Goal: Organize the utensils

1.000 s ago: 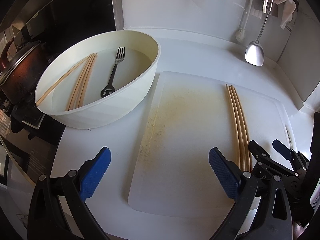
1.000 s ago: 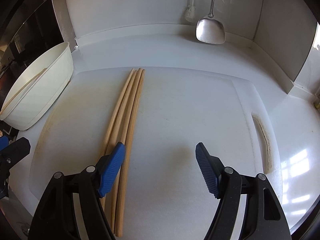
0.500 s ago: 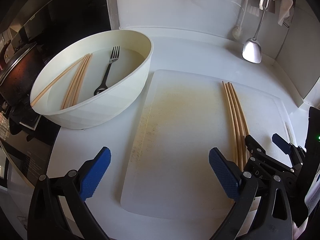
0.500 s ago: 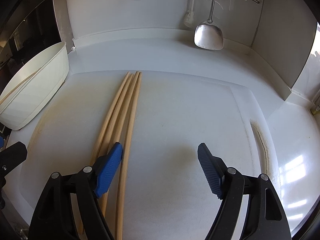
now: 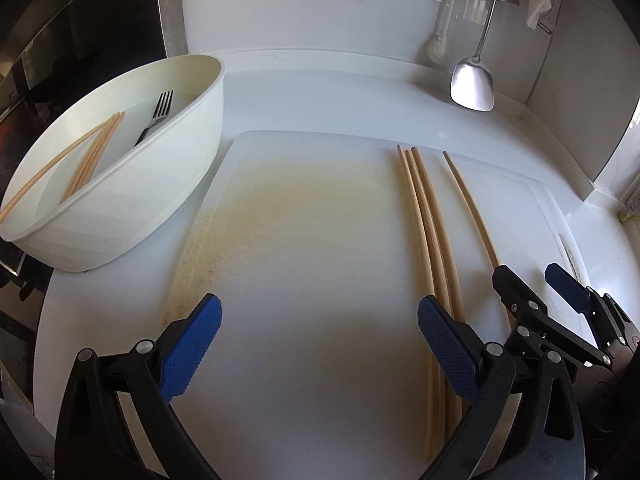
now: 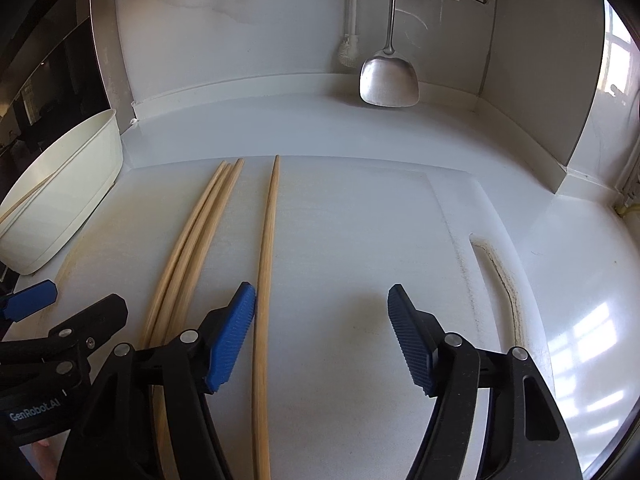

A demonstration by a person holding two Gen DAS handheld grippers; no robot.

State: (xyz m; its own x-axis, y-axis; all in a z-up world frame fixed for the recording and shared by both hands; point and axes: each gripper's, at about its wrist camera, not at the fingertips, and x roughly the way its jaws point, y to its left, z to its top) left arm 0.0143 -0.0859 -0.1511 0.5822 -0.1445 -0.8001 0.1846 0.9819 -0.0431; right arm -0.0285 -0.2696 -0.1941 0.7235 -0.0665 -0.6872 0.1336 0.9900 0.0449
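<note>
A bundle of three wooden chopsticks (image 5: 426, 224) lies on the white cutting board (image 5: 304, 240), and a single chopstick (image 5: 470, 204) lies apart just right of it. In the right wrist view the bundle (image 6: 192, 248) and the single chopstick (image 6: 266, 264) run lengthwise. My right gripper (image 6: 322, 336) is open, low over the board, with the single chopstick just inside its left pad (image 6: 232, 340). My left gripper (image 5: 320, 348) is open and empty over the board's front. A white bowl (image 5: 188, 152) at left holds several chopsticks (image 5: 94, 156) and a black fork (image 5: 158, 114).
A metal spatula (image 6: 390, 80) and a brush (image 6: 348, 52) hang on the back wall. A dark stove area borders the counter at left. The board's handle slot (image 6: 500, 280) is at right. The right gripper shows in the left wrist view (image 5: 560, 308).
One chopstick now lies separated to the right of the bundle, which earlier looked like one group. Both grippers have shifted right; the bowl sits further left in view.
</note>
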